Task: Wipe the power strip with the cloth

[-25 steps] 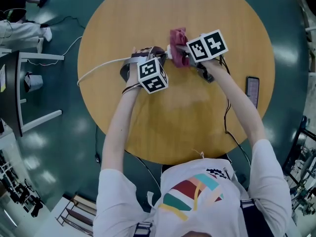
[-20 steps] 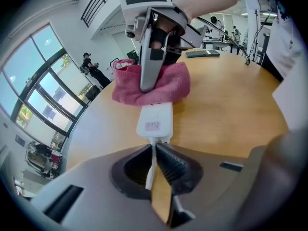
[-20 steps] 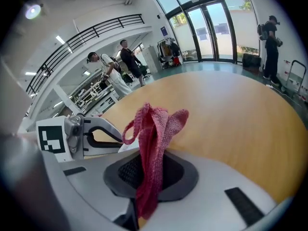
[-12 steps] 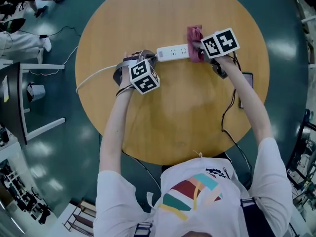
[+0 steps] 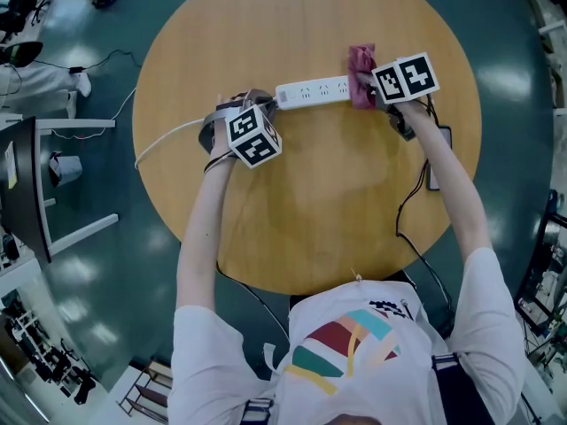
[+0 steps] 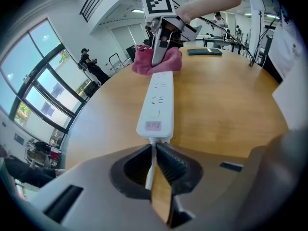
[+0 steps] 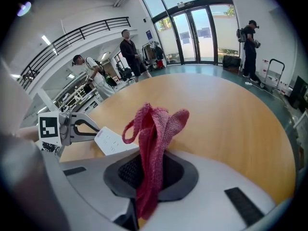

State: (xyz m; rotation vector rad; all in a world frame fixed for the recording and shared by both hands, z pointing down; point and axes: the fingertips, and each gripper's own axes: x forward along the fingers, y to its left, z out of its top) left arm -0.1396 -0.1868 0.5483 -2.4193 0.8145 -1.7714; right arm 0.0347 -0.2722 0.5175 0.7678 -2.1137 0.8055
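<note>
A white power strip [image 5: 312, 90] lies across the far part of the round wooden table [image 5: 310, 202]. My left gripper [image 5: 266, 104] is at the strip's left end, shut on its white cable [image 6: 150, 163] just behind the strip [image 6: 157, 105]. My right gripper [image 5: 367, 81] is shut on a crumpled red cloth [image 5: 361, 63], which rests on the strip's right end. In the right gripper view the cloth [image 7: 155, 134] hangs out of the jaws and hides most of the strip [image 7: 111, 142]. From the left gripper view the cloth [image 6: 143, 61] sits bunched under the right gripper [image 6: 161, 44].
The white cable [image 5: 168, 135] runs off the table's left edge. A dark phone [image 5: 440, 159] lies near the right edge, partly under my right arm. Black cables hang from both grippers. People stand at the room's far side [image 7: 129, 49].
My right gripper has dragged the cloth rightward along the strip, from near its left end to its right end. The strip and my left gripper have shifted slightly left and away.
</note>
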